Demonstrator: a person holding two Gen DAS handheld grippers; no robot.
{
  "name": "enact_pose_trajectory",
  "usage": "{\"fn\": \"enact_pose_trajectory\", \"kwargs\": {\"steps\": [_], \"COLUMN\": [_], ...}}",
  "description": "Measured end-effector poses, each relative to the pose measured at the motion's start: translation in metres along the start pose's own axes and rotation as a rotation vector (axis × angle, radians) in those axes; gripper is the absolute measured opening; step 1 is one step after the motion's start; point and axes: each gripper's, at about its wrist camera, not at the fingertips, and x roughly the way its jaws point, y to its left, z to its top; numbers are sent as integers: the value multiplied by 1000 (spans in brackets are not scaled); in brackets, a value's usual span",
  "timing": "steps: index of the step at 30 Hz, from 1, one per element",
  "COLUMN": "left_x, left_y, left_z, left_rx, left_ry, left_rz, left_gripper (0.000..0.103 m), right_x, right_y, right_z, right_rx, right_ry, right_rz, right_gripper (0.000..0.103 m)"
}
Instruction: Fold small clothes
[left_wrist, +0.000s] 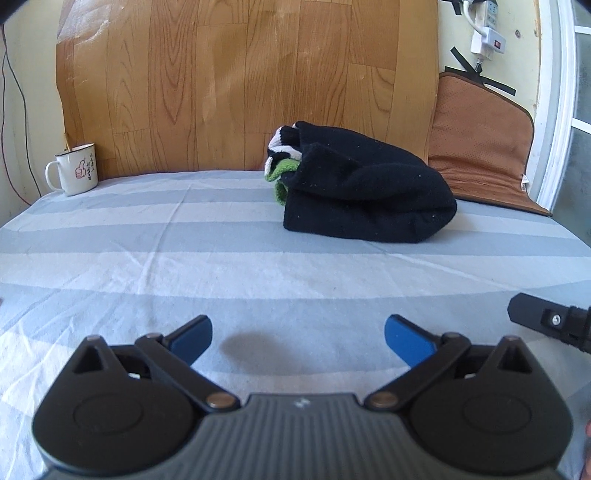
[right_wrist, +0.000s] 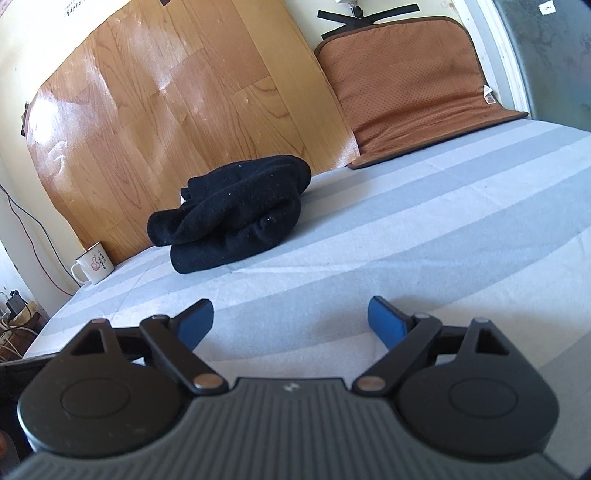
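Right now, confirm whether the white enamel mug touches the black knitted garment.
No: the white enamel mug stands at the striped sheet's far left, apart from the black knitted garment.

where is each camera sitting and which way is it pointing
Left wrist: on the left gripper, low over the striped sheet, facing the wood-look panel; its own open blue-padded fingers and the right gripper's tip show.
Right wrist: on the right gripper, tilted, facing the same panel and brown cushion; only its open fingers show.
Shared: black clothes pile, white mug, cushion, sheet.
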Motion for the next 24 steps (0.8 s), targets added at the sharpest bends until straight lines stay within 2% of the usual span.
{"fn": "enact_pose_trajectory", "kwargs": {"steps": [5, 19, 24], "left_x": [5, 0, 0], "left_y": [5, 6, 5], "left_z": [0, -3, -2], "left_rx": [-32, -63, -64], "left_ry": [41, 13, 13], "left_rz": [-30, -53, -29], "left_gripper": [103, 103, 103], "right_x": [0, 0, -1], "right_y": [1, 1, 1], "right_z": [-1, 0, -1], "right_rx": [0, -1, 0], "right_ry": [-1, 0, -1], "right_rz": [-2, -2, -3], "right_gripper": [93, 93, 94]}}
